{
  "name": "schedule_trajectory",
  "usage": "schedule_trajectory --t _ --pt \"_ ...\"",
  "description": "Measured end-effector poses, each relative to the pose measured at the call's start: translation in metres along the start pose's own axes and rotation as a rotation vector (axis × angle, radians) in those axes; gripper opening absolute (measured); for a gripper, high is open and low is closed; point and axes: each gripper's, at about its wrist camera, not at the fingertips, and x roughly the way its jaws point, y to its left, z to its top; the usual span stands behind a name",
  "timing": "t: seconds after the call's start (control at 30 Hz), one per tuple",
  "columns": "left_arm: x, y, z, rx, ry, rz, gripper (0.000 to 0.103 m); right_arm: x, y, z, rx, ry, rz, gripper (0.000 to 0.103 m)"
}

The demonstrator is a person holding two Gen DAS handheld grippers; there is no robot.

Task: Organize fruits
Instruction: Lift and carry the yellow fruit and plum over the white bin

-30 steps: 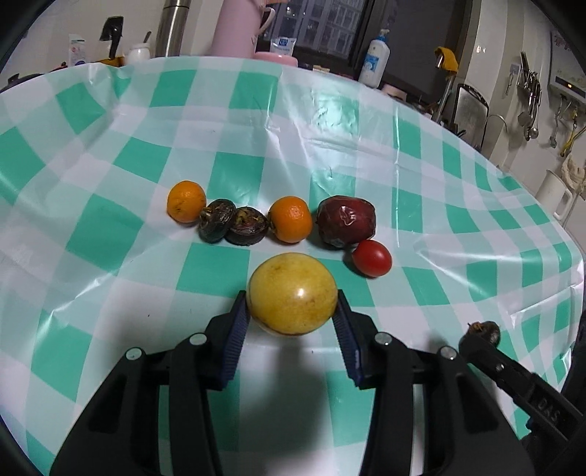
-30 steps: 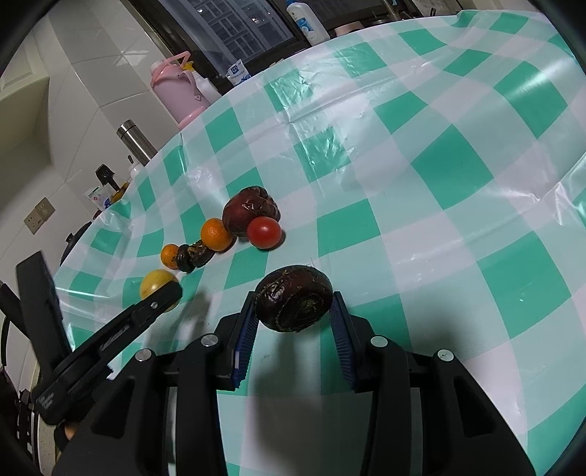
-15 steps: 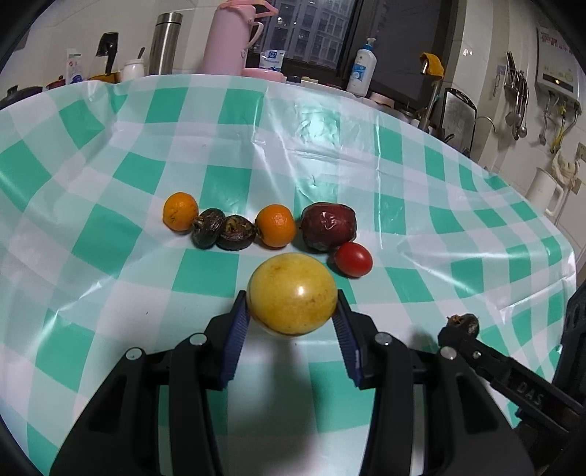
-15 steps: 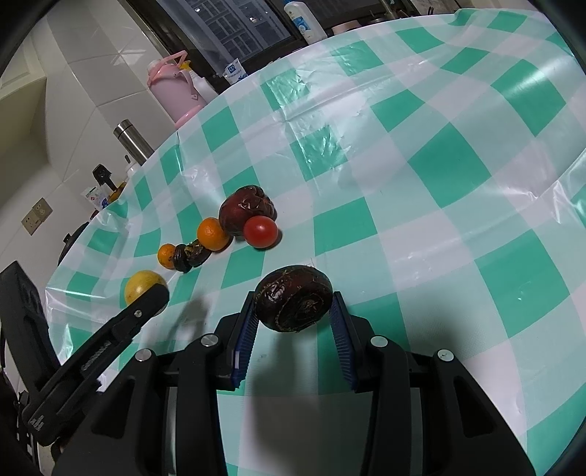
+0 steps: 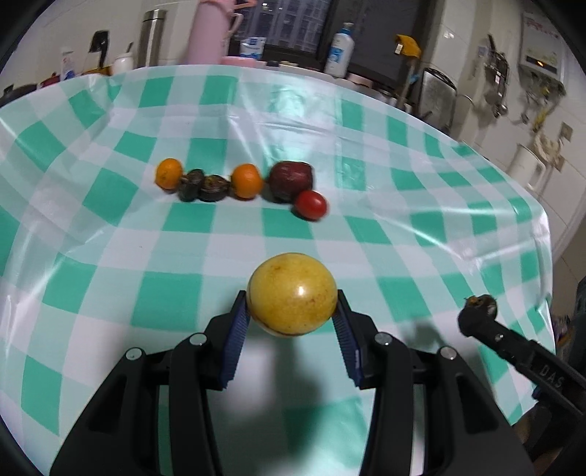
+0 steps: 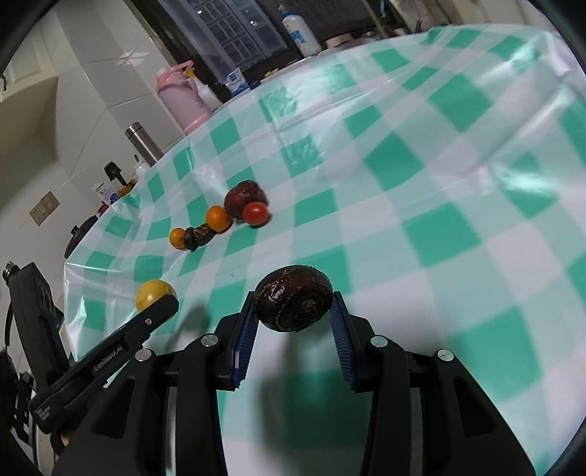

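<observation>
Indoor light is glaring off the glossy checked tablecloth [image 5: 256,121]; soft shadows are falling under both grippers; fisheye is bending edges; motion blur is smearing the cloth's far right checks.

Home kitchen. Desk under a green-and-white checked plastic cloth [image 5: 183,121]; pink thermos jug [image 5: 208,31], steel flask [image 5: 150,38], pump bottle [image 5: 338,51] along dark window; utensils hanging [image 5: 494,84] on tiled wall; white kettle [image 5: 527,164].
</observation>
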Motion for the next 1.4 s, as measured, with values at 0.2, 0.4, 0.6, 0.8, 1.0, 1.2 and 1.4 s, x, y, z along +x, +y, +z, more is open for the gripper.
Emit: schedule_trajectory --t 0.2,0.4,0.6,0.8,1.0,1.2,1.4 --pt "-0.011 -0.039 -0.016 0.084 0.013 -0.033 0.046 -0.047 -0.028 -0.012 0.006 -0.033 -0.045 0.039" --pt "-0.021 -0.085 -0.037 0.200 0.032 -0.071 0.046 -0.087 -0.056 -0.028 0.005 -0.060 -0.092 0.039" --pt "-0.029 -0.134 -0.060 0.330 0.055 -0.120 0.046 -0.125 -0.083 -0.040 0.028 -0.100 -0.130 0.039" --pt "-0.034 -0.185 -0.082 0.457 0.082 -0.174 0.046 -0.171 -0.123 -0.052 0.082 -0.158 -0.188 0.039" --pt "-0.038 -0.234 -0.102 0.571 0.098 -0.226 0.046 -0.206 -0.163 -0.070 0.159 -0.200 -0.243 0.040" --pt "-0.044 -0.278 -0.123 0.685 0.112 -0.278 0.046 -0.235 -0.204 -0.090 0.244 -0.230 -0.300 0.039" --pt "-0.049 -0.320 -0.155 0.808 0.134 -0.341 0.046 -0.250 -0.240 -0.109 0.307 -0.228 -0.383 0.039"
